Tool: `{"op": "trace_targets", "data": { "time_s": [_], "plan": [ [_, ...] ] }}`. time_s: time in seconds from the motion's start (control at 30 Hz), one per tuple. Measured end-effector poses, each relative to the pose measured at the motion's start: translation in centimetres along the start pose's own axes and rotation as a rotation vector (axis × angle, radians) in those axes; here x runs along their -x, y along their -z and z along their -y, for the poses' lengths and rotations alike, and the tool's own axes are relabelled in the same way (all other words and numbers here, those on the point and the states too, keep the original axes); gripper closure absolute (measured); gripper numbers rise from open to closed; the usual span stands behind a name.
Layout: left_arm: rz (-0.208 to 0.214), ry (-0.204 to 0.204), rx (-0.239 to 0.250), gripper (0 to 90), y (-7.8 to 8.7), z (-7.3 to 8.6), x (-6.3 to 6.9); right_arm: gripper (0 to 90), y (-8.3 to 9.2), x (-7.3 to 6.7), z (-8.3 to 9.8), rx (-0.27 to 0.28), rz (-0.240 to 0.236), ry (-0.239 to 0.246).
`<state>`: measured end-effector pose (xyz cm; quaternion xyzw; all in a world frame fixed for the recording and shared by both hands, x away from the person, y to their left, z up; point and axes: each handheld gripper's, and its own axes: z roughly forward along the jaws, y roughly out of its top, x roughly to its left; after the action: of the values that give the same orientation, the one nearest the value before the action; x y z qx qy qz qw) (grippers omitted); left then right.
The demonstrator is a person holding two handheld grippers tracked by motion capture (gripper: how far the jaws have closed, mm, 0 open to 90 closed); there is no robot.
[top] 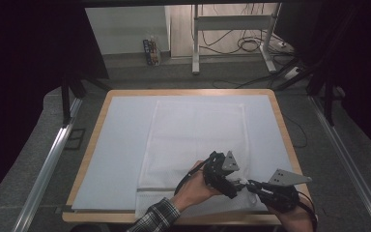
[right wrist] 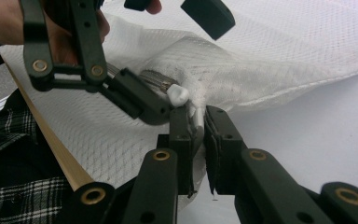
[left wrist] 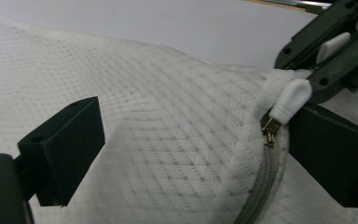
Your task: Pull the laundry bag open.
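A white mesh bag (top: 193, 140) lies flat on the bench (top: 96, 145), its zipper (left wrist: 261, 177) near the front edge. The right claw (right wrist: 200, 119) is clamped on the bag's corner fabric beside the white zipper pull (left wrist: 291, 100). The left claw (left wrist: 186, 140) stands apart, straddling the raised mesh, one jaw touching the pull.

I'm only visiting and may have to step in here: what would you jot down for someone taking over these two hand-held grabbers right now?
Right gripper: shut on the corner of the white mesh bag, beside the zipper end.
Left gripper: open, its jaws either side of the bag's bunched edge, the white zipper pull by one jaw.
Bag lies on the white sheet, near corner lifted.
Left to do: probably grasp the pull and work the zipper.
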<state>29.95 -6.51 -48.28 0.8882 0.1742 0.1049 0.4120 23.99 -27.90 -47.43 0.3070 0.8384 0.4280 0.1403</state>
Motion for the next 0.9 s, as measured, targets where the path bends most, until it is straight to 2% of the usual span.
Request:
{"op": "trace_targets", "data": {
  "time_s": [0.53, 0.63, 0.73, 0.8, 0.87, 0.9],
  "plan": [
    [-0.001, 0.021, 0.01, 5.8, 0.4, 0.2, -0.4, 80.7, 0.0, 0.1, 0.0, -0.007, 0.0, 0.0],
    [-0.013, 0.009, 0.001, 5.8, 0.4, 0.0, -0.4, 80.7, 0.0, 0.0, 0.0, -0.01, -0.001, 0.002],
    [-0.023, 0.023, 0.011, 5.8, 0.5, 0.0, -0.4, 80.6, 0.0, 0.1, 0.0, -0.007, 0.0, -0.002],
    [-0.029, 0.012, 0.003, 5.8, 0.8, 0.1, -0.6, 80.6, 0.0, 0.1, 0.0, -0.008, 0.0, -0.001],
    [-0.038, 0.028, 0.015, 5.9, 1.0, 0.2, -0.7, 80.6, 0.0, 0.1, 0.0, -0.01, 0.001, 0.0],
    [-0.038, 0.023, 0.01, 6.1, 1.2, 0.3, -0.9, 80.6, 0.0, 0.1, 0.0, -0.011, 0.001, 0.001]
  ]
}}
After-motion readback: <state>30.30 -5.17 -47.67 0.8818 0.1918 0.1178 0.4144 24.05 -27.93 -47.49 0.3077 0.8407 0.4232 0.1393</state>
